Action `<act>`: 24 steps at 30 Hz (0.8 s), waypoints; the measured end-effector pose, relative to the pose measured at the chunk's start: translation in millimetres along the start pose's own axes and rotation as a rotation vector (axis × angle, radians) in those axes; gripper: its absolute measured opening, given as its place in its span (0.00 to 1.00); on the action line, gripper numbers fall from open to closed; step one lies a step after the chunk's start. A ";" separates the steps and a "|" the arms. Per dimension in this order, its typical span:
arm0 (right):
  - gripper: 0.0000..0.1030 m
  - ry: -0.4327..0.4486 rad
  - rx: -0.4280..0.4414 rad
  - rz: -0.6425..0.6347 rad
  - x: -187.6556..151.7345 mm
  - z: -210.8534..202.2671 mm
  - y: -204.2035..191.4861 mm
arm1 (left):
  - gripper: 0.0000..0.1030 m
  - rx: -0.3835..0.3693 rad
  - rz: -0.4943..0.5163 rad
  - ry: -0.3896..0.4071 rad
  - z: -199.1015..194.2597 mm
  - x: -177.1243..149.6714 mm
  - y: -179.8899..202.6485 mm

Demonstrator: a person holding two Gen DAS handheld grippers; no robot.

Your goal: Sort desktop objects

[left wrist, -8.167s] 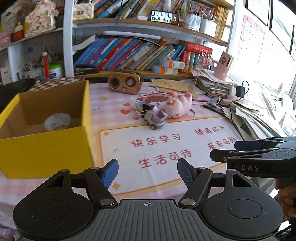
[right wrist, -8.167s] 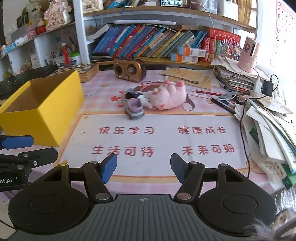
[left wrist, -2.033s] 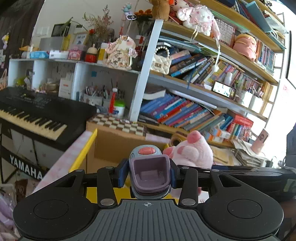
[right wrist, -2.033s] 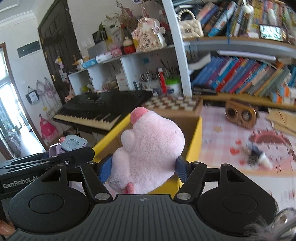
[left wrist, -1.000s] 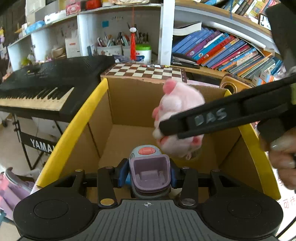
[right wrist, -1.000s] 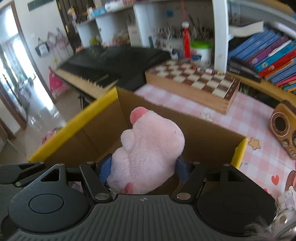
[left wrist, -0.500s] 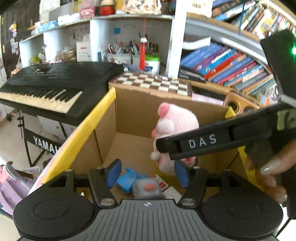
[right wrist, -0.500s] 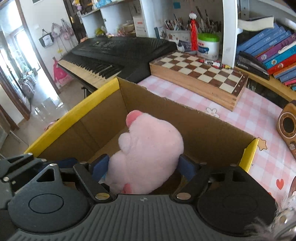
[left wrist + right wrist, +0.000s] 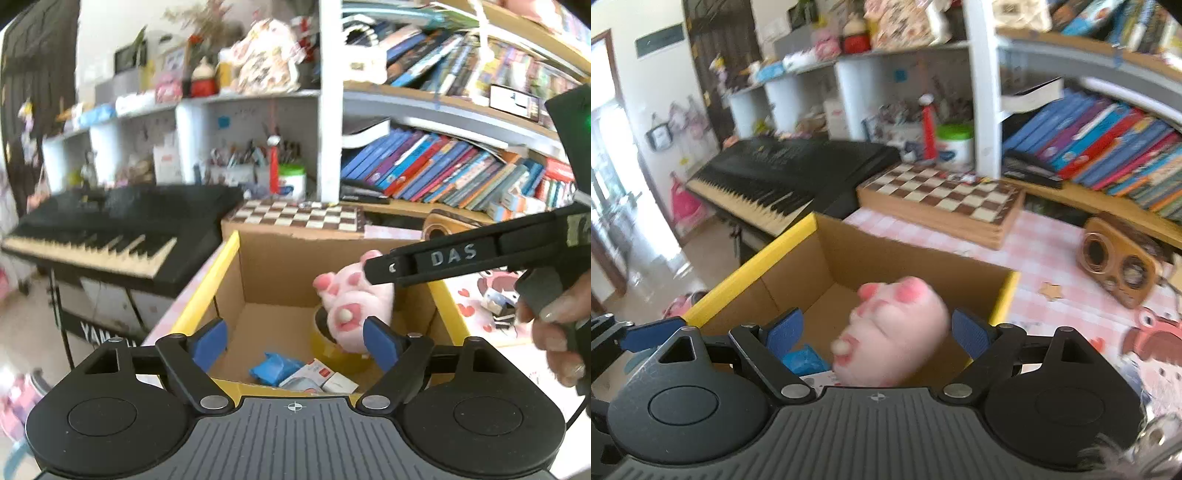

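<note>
Right gripper point(image 9: 877, 332) jaws have just been opening; the pink plush pig point(image 9: 894, 332) lies between the spread pads, untouched, inside the yellow box point(image 9: 753, 266). Left gripper point(image 9: 295, 339) jaws, likewise just opening, hold nothing above the near end of the box.

Bright daylight throughout. Glare washes out the left edge of the right wrist view. Strong fisheye bending at the edges. The pink plush toy point(image 9: 894, 332) is motion-blurred; the background shelves look soft.

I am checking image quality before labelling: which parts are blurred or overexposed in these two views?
Right wrist view: the pink plush toy is smeared by motion; the doorway at the left edge is blown out white. Left wrist view: the plush toy is sharper, the shelves look soft and curved, and the lower right corner is washed out.
</note>
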State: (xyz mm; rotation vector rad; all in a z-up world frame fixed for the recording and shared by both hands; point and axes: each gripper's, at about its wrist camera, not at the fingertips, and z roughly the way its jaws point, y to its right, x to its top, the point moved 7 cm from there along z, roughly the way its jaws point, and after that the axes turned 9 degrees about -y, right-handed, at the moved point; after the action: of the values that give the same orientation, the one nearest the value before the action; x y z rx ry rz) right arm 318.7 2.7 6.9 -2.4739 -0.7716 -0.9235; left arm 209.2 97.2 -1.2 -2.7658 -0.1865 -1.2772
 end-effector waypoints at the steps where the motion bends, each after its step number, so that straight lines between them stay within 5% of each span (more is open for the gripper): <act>1: 0.85 0.012 -0.011 0.011 -2.5 -7.4 1.5 | 0.82 0.000 0.020 0.013 -4.5 -0.3 2.7; 10: 0.85 0.096 -0.143 0.113 -46.7 -74.9 16.1 | 0.86 -0.081 0.077 0.062 -40.0 -16.7 19.7; 24: 0.85 0.085 -0.278 0.180 -147.9 -138.3 -7.5 | 0.87 -0.201 0.115 0.022 -92.5 -77.8 39.1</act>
State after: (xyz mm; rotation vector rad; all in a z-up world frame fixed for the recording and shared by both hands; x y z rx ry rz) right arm 155.1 -116.8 4.3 -2.6646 -0.4062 -1.1238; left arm 95.5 40.7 -1.8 -2.8750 0.1072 -1.3663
